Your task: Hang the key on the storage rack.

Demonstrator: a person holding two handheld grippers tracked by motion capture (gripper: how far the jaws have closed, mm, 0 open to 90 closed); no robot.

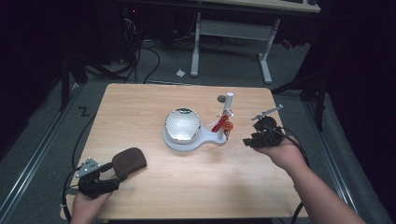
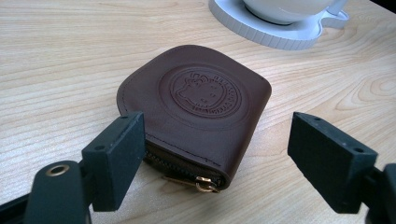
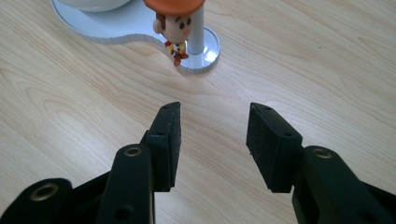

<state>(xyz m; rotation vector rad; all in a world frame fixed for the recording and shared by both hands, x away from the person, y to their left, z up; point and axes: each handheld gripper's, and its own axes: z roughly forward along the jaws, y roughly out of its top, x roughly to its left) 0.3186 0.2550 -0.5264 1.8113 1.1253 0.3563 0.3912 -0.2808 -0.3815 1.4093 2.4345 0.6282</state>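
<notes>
The left gripper (image 1: 113,175) is resting at the table's (image 1: 140,107) near-left corner, jaws standing wide apart on either side of a brown leather coin pouch (image 2: 196,112) lying flat, zip pull facing the gripper; no contact is showing. The right gripper (image 3: 212,140) is hovering with jaws parted and holding nothing, pointing toward a small cowboy figurine (image 3: 176,25) hanging beside the white stand's (image 1: 187,142) post (image 3: 196,32).

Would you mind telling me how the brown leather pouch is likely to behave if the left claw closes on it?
The brown leather pouch lies flat and looks soft, so it would probably flex rather than stay rigid. Its smooth embossed top may be a little slippery. The left claw stands open on either side of its zipper edge, which seems firmer to pinch.
</notes>
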